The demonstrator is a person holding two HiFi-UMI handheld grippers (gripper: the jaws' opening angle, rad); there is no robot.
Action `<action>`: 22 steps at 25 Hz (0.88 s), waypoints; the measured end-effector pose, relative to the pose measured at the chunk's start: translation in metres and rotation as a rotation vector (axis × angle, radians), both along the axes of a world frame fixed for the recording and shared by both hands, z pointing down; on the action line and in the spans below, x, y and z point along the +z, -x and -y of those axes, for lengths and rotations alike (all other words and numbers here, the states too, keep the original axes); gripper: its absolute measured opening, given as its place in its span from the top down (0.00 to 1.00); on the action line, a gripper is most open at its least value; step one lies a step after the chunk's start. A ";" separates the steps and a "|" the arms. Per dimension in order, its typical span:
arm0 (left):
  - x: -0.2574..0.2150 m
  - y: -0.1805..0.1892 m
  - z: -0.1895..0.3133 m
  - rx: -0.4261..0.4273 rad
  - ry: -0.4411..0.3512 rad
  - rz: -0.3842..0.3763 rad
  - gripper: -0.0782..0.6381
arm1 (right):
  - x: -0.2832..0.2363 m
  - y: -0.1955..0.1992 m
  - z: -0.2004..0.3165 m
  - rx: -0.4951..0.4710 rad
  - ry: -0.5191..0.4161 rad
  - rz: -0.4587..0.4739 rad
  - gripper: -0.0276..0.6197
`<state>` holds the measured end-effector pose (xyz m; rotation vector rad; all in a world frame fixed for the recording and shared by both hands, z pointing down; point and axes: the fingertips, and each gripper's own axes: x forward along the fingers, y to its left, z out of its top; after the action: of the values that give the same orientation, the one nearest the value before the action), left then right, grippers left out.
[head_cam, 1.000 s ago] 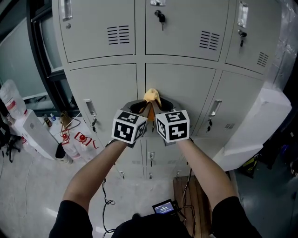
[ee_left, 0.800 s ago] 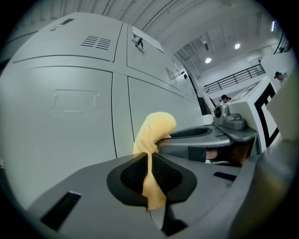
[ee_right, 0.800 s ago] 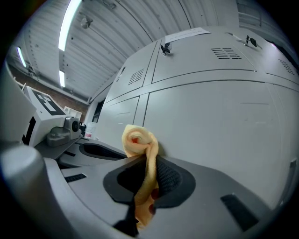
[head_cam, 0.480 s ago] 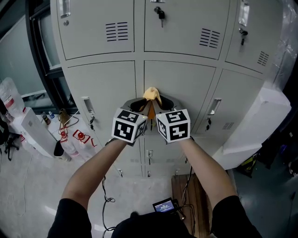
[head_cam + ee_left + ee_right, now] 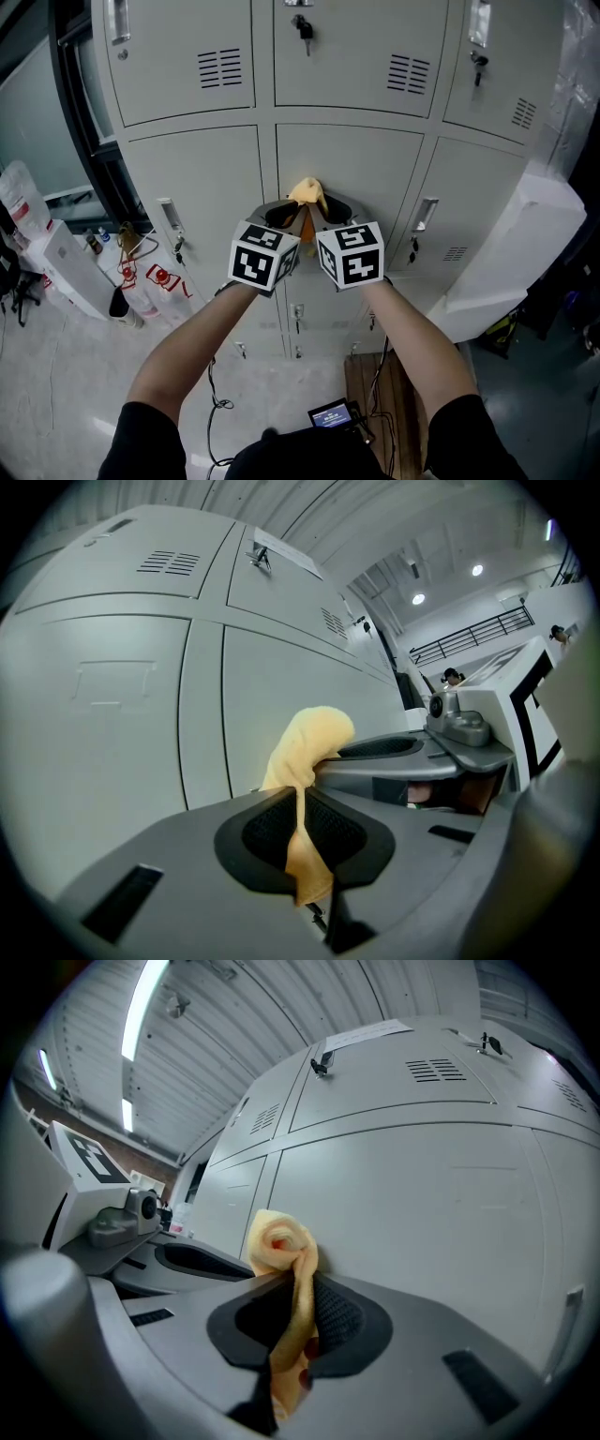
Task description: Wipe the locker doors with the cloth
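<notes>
Presently we find both claws clamped on the yellow cloth (image 5: 307,192): the left gripper (image 5: 284,215) and right gripper (image 5: 330,212) stand side by side, each pinching a fold. Its bunched tip sits at the middle locker door (image 5: 375,169), near the left seam; contact is uncertain. No wiped streaks show, so we judge most doors outstanding.

Nothing legible shows on the locker doors (image 5: 192,187) or elsewhere: the red print on the white bags (image 5: 157,281) at eight o'clock and the small lit screen (image 5: 330,415) at six o'clock are too small to read.
</notes>
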<state>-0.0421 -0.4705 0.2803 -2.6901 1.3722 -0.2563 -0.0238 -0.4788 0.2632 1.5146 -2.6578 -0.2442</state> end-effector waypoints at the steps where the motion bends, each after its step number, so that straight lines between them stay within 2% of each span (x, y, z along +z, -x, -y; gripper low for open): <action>1: 0.000 -0.004 0.000 0.003 0.000 0.000 0.84 | 0.001 -0.004 0.000 0.004 0.000 -0.002 0.85; 22: 0.011 -0.112 0.004 0.113 0.017 -0.005 0.84 | 0.011 -0.113 0.002 0.117 0.007 -0.015 0.85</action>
<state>0.0701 -0.4745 0.2909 -2.7723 1.2201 -0.2518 0.0892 -0.4809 0.2742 1.6524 -2.5446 -0.2370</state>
